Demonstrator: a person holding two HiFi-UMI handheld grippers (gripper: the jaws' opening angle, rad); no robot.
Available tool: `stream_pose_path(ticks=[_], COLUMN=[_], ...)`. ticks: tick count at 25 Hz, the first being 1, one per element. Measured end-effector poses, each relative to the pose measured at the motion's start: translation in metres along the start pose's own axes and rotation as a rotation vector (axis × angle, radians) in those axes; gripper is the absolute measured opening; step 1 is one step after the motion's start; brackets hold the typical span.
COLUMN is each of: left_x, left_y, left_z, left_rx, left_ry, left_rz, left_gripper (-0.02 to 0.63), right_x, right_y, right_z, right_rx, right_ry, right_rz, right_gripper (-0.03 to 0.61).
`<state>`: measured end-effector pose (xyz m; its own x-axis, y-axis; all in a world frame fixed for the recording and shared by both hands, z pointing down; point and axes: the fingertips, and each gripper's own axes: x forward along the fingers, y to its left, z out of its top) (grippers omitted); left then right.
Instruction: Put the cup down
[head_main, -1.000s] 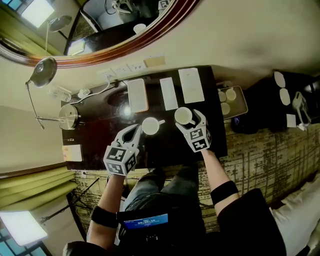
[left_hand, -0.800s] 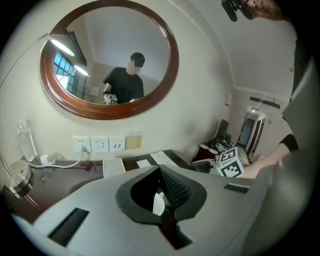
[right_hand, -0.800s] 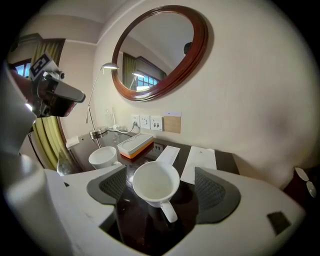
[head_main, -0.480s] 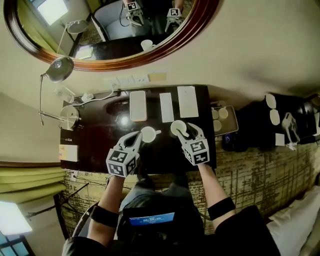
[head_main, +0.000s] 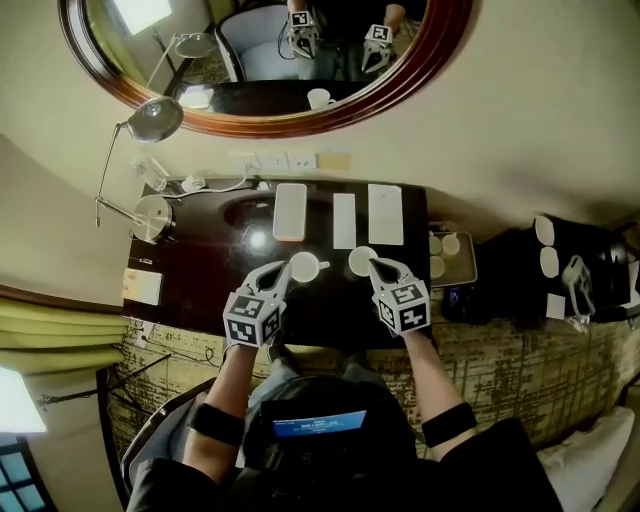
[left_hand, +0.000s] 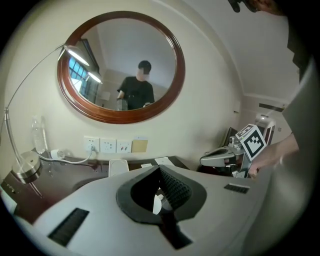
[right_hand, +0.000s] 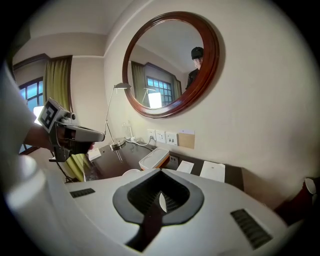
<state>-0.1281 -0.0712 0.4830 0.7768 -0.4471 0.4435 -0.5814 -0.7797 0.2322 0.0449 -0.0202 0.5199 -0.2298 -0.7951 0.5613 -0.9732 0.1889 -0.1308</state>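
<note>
The right gripper (head_main: 377, 266) has lifted off the cup (head_main: 360, 260), its jaws just closing empty. The left gripper (head_main: 281, 271) is pressed together too. The cup looks put down

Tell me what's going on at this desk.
A person holds a gripper in each hand over a dark desk. Two white cups stand on it. The right gripper, whose jaws have just closed on nothing, hovers by the right cup; the left gripper, also shut, sits beside the left cup. The cup looks put down.
</note>
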Motion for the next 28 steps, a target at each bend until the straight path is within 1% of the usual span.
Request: stream_pose_path(ticks=[3,7,10,14,17,20,24,28], left_x=[-0.006,-0.01,-0.012,-0.014,-0.014,-0.012,-0.007,0.003], left_y=[0.0,-0.006,-0.006,-0.003,-0.002,-0.002,-0.001,0.001], left_z=[-0.003,-0.011,-0.013,-0.018,-0.018,-0.018,-0.02,-0.02], left_rx=[0.015,0.045,0.032,-0.014,-0.019,-0.015,-0.025,0.021], left_ry=[-0.008,-0.006,-0.004,-0.003,-0.002,0.002,0.01,0.034], left_rz=[0.019,0.016,0.022,0.022,0.026,0.034,0.05,0.088], left_gripper=[0.0,0.0,0.0,0.0,0.0,0.0,0.0,0.0], right_x=[0.0,0.003,0.006,0.007,0.006,0.005,0.005,0.009], right_y=[0.01,0.023,0.026,0.026,0.025,0.026,0.029,0.03], right_z=[-0.002,-0.003,-0.006,-0.005,-0.005,-0.006,-0.006,-0.008], right_rx=[0.017,0.024,0.025,0.032,0.036,0.014,-0.015,-0.054], right_ry=[0.014,0.019,0.029,0.024,0.02,0.027,0.034,0.039], right_rz=[0.038,0.08,0.094,0.101,0.106,0.115,0.153,0.204], right_gripper=[0.003,0.003,0.003,0.003,0.003,0.003,0.003,0.003])
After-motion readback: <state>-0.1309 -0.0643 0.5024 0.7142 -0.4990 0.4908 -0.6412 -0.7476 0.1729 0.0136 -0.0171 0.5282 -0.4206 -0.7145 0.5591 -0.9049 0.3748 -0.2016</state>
